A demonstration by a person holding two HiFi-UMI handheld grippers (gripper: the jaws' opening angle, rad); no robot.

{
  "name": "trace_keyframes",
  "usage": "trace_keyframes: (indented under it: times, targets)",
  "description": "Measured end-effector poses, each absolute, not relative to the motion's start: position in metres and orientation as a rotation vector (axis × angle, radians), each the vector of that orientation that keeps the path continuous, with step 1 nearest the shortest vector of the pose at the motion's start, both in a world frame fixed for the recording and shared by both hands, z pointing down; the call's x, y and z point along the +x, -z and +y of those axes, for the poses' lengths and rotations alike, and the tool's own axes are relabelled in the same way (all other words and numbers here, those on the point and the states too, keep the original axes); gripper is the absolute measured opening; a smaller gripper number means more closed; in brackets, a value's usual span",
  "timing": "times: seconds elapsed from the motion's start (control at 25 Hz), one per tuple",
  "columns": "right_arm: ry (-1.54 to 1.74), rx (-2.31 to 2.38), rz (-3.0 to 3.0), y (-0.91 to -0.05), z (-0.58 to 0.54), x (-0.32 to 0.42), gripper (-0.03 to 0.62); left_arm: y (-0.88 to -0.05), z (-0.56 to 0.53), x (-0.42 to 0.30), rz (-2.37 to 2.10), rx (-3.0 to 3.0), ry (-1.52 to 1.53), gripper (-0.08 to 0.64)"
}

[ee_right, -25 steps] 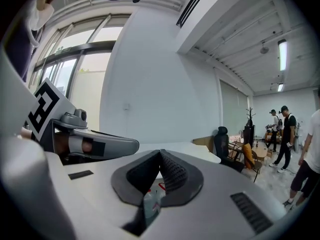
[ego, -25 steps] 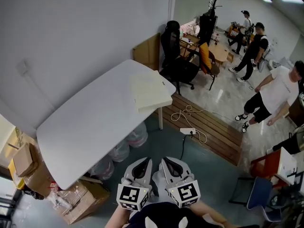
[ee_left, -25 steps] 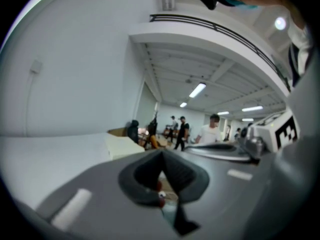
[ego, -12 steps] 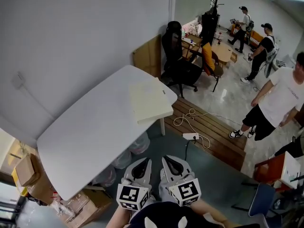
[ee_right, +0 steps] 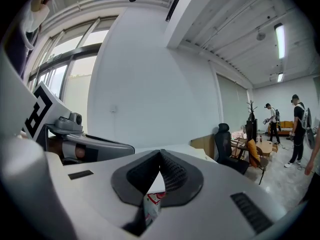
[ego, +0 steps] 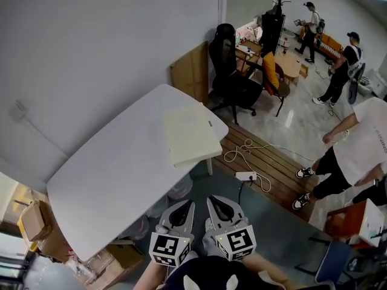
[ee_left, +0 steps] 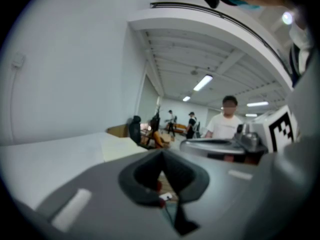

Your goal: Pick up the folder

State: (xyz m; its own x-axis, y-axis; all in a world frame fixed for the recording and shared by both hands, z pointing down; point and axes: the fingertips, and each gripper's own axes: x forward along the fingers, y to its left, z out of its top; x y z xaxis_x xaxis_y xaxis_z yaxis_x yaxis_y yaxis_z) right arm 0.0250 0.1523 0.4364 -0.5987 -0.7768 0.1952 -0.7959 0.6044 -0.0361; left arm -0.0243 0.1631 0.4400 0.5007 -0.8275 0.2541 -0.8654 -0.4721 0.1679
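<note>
You have drawn nearer the table since the earlier frame. Left gripper and right gripper: jaws together, empty. The folder lies at the table's far right corner. Approach step; next, open and reach its edge.

Person wearing a dark top bearing white shapes, left gripper and right gripper showing rounded pale grey shells, dark ribbed pads, each carrying a black-and-white marker cube.
</note>
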Motion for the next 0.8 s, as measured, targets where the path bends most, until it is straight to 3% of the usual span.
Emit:
trace_keyframes:
  times: [0.8]
  targets:
    - [-0.244,1.24,-2.702,-0.444,0.074,0.033,0.009,-0.449,0.093,-0.014,-1.486,2.408,-0.251,0.003]
